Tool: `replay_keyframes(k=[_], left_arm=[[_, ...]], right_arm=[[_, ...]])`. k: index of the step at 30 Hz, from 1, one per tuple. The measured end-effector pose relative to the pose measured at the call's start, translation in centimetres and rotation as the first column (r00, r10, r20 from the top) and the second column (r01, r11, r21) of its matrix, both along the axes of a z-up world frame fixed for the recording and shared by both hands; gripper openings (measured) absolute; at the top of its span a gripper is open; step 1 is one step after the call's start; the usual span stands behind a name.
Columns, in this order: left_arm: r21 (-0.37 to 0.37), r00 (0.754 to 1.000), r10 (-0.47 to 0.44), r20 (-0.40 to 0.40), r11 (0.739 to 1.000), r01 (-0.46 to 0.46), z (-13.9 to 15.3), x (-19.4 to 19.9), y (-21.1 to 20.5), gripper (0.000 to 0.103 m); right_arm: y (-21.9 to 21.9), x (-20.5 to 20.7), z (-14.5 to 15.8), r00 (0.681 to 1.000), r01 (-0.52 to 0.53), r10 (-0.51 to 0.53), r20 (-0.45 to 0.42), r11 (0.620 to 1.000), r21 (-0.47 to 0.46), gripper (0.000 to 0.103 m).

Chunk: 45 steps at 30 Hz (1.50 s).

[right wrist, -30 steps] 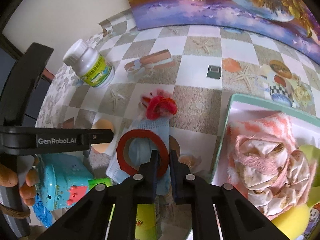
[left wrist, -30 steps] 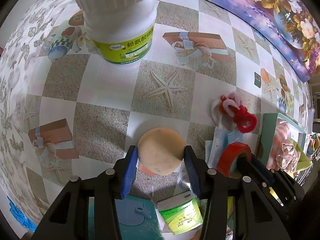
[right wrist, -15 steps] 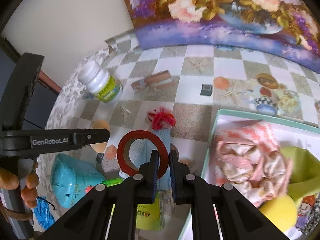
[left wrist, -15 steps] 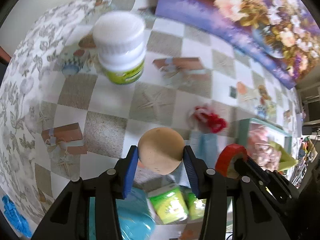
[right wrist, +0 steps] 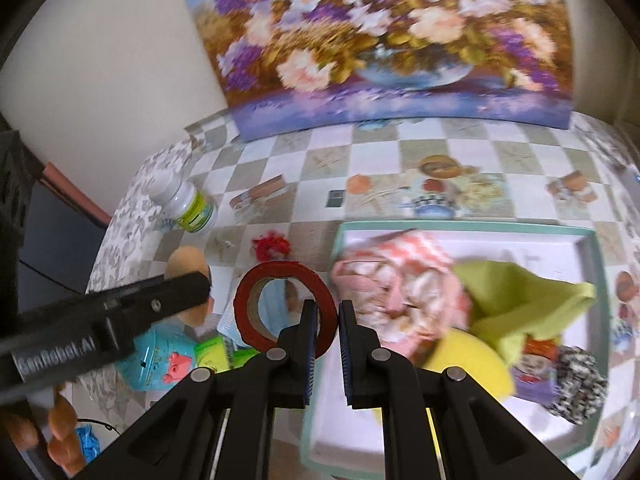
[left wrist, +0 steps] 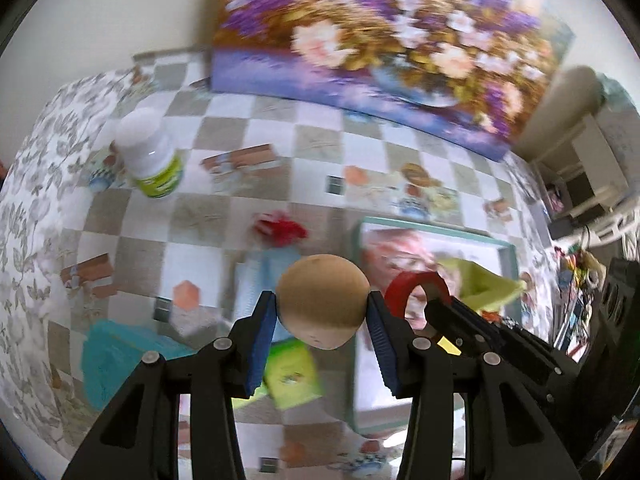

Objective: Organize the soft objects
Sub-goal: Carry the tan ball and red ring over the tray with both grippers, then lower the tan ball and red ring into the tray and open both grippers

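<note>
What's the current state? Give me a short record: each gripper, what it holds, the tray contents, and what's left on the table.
left gripper: shut on tan ball, lifted off the table
right gripper: shut on red tape ring, pinching its rim
tray: pink cloths, green cloth, yellow sponge, speckled item
on table: white bottle, red scrunchie, blue mask, teal toy

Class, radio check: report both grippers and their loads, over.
Left gripper shut on tan ball. Right gripper shut on red tape roll. Both off the table; teal tray of soft items beneath, nothing in the way.
</note>
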State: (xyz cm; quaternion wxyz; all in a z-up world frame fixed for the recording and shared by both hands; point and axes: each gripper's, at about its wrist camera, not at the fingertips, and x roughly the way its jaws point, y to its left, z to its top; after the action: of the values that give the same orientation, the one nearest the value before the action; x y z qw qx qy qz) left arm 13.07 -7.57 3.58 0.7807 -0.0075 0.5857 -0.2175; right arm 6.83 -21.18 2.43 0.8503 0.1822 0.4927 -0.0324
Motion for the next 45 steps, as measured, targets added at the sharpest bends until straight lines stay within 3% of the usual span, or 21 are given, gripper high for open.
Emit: replay_keyframes(k=[5,11,20,27,33,41,45], left_arm=[[0.0,0.999,-0.043,0.022,0.999,0.043,0.4,-2.8,-2.7,0.048],[0.018,0.996,-0.086,0.002,0.996,0.086,-1.3,-5.5,-5.3,0.048],[0.047,0.992,-0.098,-0.074,0.994,0.101,-5.6,-8.6,-7.1,0.048],[0.044,0.987,-0.09,-0.13,0.994,0.096,-8.4,-10.4,-7.1,0.048],[0.042,0.988,-0.081,-0.135,0.995,0.088,-9.1,-10.6,-6.8,0.049],[0.033,0.986,-0.081,-0.144,0.996,0.087,-9.2,-10.3,-6.5,0.053],[0.019,0.988,-0.087,-0.125,0.996,0.09,-8.4,-10.1,-6.6,0.061]], right_arm=[[-2.6,-2.9,1.3,0.998,0.055,-0.055,0.015,0.998,-0.025,0.011],[-6.4,-6.5,1.4,0.988,0.156,-0.156,0.003,0.987,-0.025,0.011],[-9.4,-9.7,-1.9,0.963,0.228,-0.233,-0.133,0.972,-0.058,0.011],[-10.0,-10.2,-5.6,0.936,0.232,-0.24,-0.259,0.971,-0.061,0.011],[-9.8,-10.0,-7.1,0.923,0.215,-0.223,-0.313,0.975,-0.062,0.011],[-9.5,-9.6,-7.0,0.917,0.205,-0.224,-0.331,0.975,-0.091,0.016],[-9.6,-9.2,-6.1,0.92,0.215,-0.24,-0.309,0.97,-0.112,0.018]])
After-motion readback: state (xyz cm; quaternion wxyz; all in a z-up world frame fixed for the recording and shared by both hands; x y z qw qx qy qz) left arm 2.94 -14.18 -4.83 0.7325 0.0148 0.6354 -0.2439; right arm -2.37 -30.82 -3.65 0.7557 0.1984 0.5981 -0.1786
